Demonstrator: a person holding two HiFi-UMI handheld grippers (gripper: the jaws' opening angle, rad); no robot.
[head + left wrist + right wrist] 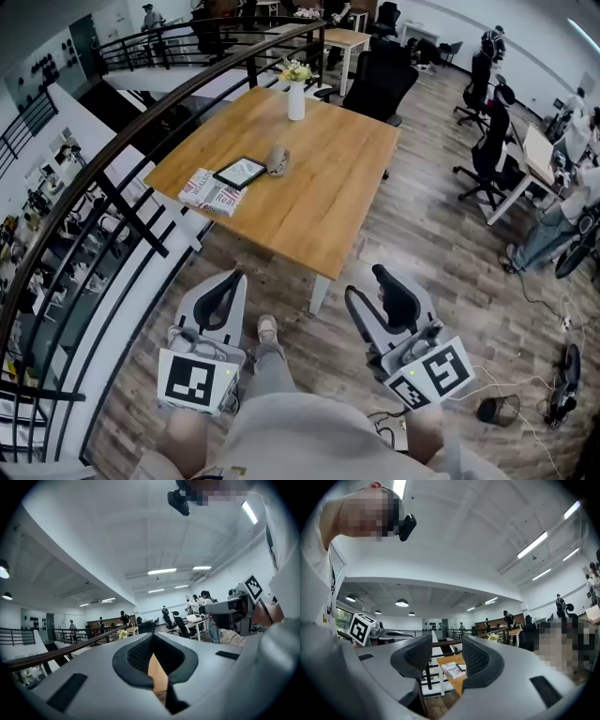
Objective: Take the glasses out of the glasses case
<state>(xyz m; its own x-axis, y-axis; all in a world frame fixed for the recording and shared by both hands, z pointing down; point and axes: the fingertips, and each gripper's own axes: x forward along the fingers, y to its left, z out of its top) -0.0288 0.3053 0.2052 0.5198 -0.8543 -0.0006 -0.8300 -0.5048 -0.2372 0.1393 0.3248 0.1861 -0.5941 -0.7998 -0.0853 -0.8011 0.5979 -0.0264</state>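
The worktop (328,187) is smooth pale wood with a soft satin sheen. The floor (441,262) is grey-brown planking, duller and grainier. The left tongs (232,278) and right tongs (364,281) have matt grey plastic shells and black rubbery pads (480,656), finely dimpled. The railing (169,98) is dark metal, painted-looking. The vase (296,100) is white and glossy, the book (212,192) printed paper. The glasses case (277,160) is grey and matt — too small to tell the material.

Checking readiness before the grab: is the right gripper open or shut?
Open. The right gripper shows its jaws well apart, nothing between them.
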